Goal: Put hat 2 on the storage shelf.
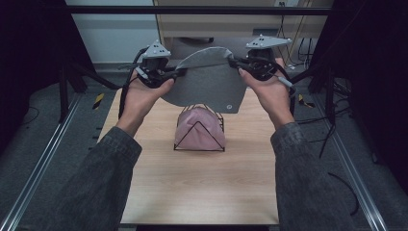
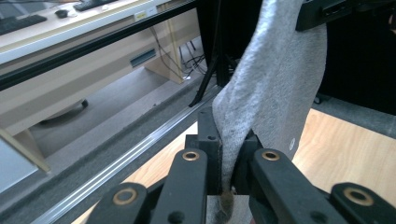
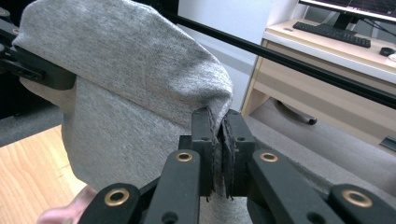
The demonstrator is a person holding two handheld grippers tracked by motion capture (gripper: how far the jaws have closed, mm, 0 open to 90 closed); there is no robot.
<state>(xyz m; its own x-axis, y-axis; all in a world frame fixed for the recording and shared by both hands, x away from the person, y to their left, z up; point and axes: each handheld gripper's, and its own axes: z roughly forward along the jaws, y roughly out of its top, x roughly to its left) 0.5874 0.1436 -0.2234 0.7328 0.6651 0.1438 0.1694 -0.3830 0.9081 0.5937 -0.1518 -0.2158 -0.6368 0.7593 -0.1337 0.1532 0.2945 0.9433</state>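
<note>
Both tongs, left [image 1: 179, 72] and right [image 1: 234, 61], pinch the grey cloth [image 1: 207, 84] at upper centre; its hanging hem could snag the wire rack [image 1: 199, 131] below.

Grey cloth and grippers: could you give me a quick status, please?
Left gripper and right gripper both shut on grey cloth, held up, spread. Wire rack with pink cloth directly below.

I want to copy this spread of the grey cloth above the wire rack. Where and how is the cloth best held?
Grip the grey cloth at its upper edge, one pinch at each end, coming in from either side. The left gripper and right gripper are shut on it that way, so the limp fabric hangs flat between them above the wire rack.
</note>
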